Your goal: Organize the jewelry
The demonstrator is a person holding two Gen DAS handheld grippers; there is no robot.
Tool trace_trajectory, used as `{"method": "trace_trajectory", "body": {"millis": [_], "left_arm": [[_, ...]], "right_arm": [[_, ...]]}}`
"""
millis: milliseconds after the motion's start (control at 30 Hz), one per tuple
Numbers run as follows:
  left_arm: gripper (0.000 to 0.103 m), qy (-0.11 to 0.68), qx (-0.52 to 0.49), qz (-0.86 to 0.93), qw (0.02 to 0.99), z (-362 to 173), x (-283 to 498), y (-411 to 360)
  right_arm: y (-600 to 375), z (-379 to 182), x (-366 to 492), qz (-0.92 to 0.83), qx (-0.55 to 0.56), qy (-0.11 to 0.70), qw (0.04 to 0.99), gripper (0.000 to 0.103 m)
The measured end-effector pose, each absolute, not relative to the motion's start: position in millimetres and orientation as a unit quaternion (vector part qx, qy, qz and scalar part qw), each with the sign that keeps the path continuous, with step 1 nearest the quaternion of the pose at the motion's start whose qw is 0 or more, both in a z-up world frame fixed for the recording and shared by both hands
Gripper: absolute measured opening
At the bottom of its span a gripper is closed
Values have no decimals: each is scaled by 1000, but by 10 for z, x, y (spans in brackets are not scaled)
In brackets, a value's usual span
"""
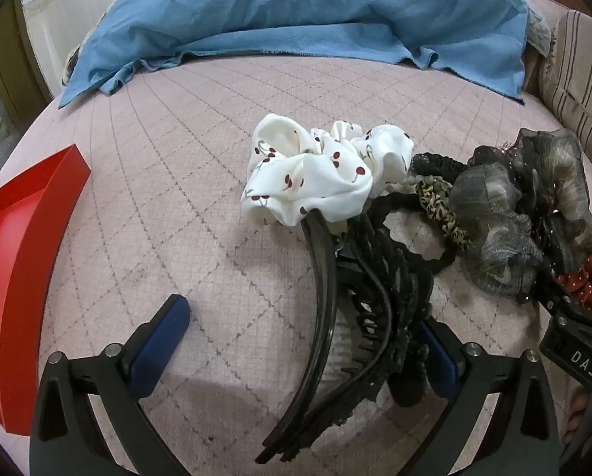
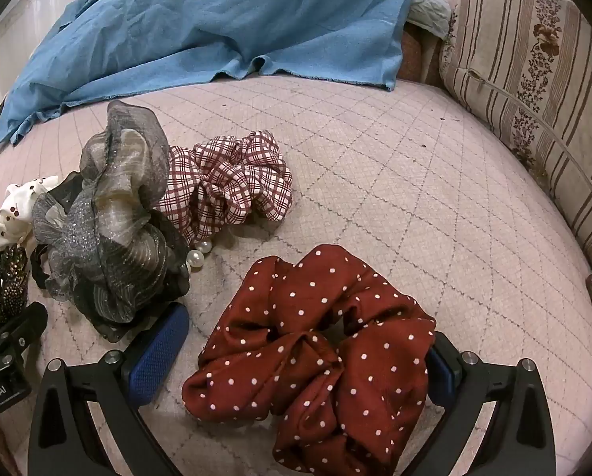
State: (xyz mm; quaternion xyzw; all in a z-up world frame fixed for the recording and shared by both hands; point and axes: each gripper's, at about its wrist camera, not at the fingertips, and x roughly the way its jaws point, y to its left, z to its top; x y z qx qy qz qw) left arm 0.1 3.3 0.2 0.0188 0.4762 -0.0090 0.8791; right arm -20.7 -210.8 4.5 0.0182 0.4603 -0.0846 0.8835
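The left gripper [image 1: 302, 333] stood with fingers apart over black plastic headbands [image 1: 327, 317]; the right gripper [image 2: 308, 349], fingers likewise apart, straddled a dark-red white-dotted fabric scrunchie [image 2: 316, 361].

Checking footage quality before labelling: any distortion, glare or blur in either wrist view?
Left wrist: strong fisheye bending, dark corners, the red tray curved at the edge; headbands sharp. Right wrist: same bending, soft shadows under the dotted scrunchie, no glare, sharp throughout.

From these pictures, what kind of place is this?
Probably a home bedroom or sitting room: a quilted pink cover, a striped cushion and a blue cloth lie around the scrunchies.
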Motion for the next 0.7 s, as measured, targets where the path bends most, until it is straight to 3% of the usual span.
{"method": "trace_trajectory", "body": {"millis": [700], "left_arm": [[103,482,43,-32,875,35,-191,42]], "right_arm": [[-2182,47,-172,-78,37,481,872,103]]}}
